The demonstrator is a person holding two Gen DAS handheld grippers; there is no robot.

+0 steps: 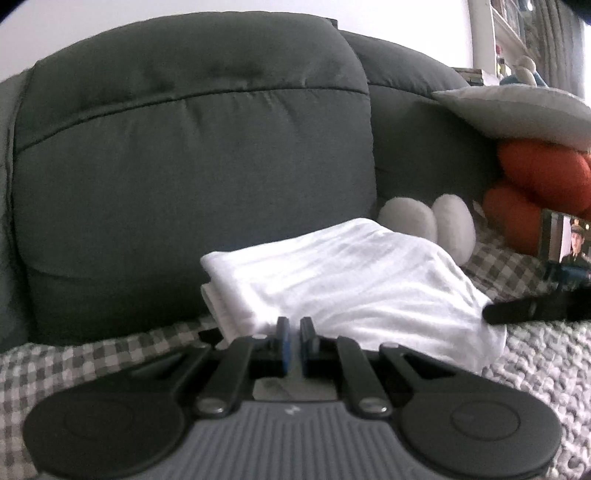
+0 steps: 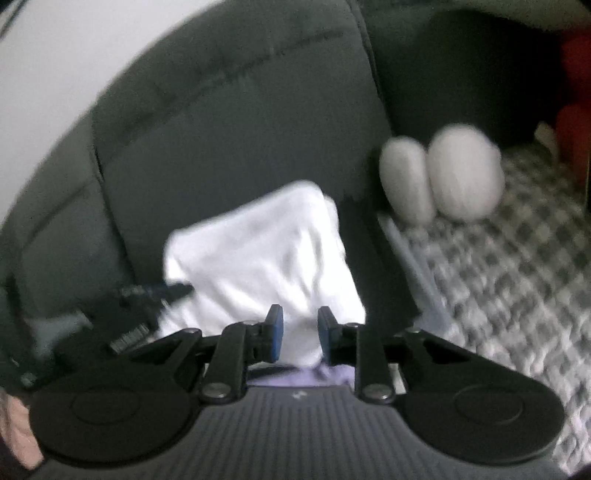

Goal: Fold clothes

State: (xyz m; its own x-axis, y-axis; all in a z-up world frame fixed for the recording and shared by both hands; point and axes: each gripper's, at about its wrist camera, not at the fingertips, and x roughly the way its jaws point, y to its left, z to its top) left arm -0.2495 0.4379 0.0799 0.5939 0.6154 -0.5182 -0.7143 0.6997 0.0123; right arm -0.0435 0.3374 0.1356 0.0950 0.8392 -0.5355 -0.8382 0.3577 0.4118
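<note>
A folded white garment (image 1: 351, 280) lies on the sofa seat against the dark grey back cushion (image 1: 192, 177). My left gripper (image 1: 294, 332) sits at the garment's near edge, its blue pads (image 1: 282, 343) almost together with a thin pale strip of fabric between them. In the right wrist view the same white garment (image 2: 258, 251) lies just ahead of my right gripper (image 2: 300, 328), which is open with its fingers apart over the near corner. The left gripper (image 2: 155, 295) shows there at the garment's left edge. A black finger of the right gripper (image 1: 517, 310) reaches in from the right.
A grey-and-white checked cover (image 1: 92, 365) lies over the seat. Two white plush lobes (image 1: 428, 221), an orange plush (image 1: 535, 192) and a pale pillow (image 1: 517, 110) crowd the right side. A phone screen (image 1: 565, 236) stands at the far right, and shelves (image 1: 513, 33) are behind.
</note>
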